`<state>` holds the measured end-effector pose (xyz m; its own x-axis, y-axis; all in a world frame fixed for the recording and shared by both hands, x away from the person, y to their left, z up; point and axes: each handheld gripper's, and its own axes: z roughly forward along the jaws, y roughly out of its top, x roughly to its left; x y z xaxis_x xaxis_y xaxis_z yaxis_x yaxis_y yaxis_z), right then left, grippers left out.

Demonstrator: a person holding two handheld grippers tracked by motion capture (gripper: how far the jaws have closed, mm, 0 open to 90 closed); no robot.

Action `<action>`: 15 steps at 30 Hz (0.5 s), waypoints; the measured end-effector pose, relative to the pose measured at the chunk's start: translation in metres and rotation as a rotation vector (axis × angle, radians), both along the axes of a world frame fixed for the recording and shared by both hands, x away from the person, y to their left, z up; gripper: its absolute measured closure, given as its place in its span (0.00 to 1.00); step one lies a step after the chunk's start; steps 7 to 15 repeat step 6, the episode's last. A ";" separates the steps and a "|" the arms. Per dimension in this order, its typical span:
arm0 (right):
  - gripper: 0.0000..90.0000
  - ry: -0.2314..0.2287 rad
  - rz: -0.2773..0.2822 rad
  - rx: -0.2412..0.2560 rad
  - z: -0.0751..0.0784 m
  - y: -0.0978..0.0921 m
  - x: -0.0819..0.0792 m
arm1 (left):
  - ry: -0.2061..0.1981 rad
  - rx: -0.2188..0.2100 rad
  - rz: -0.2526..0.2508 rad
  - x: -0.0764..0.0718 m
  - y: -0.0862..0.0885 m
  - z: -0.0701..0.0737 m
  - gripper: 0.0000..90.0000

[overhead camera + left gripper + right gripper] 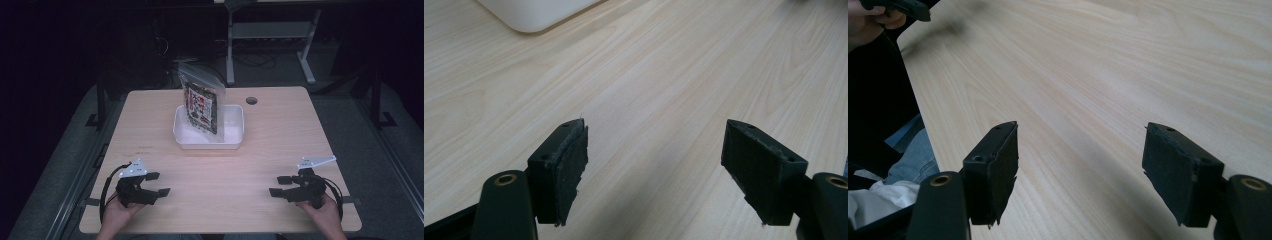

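Bag (202, 106) in tray (234, 138), well beyond both tools.

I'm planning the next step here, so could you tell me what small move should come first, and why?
Probably bring the left gripper forward toward the bag standing in the white tray. Both grippers rest open near the table's front edge, well short of it, and the left one already faces the tray.

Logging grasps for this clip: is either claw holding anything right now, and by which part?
Nothing is held. The left claw and right claw are both open over the table, apart from the snack bag standing in the white tray.
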<state>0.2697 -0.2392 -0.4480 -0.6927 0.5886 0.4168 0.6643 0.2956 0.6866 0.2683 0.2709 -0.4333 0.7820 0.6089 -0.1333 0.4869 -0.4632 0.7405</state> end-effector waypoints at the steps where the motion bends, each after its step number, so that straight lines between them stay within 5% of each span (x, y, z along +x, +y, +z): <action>1: 0.33 -0.002 -0.003 0.002 0.000 0.000 -0.001 | -0.001 0.001 -0.001 0.000 0.000 0.000 0.29; 15: 0.32 -0.013 0.003 -0.004 0.001 0.004 -0.005 | -0.007 -0.003 0.001 -0.001 0.000 0.001 0.29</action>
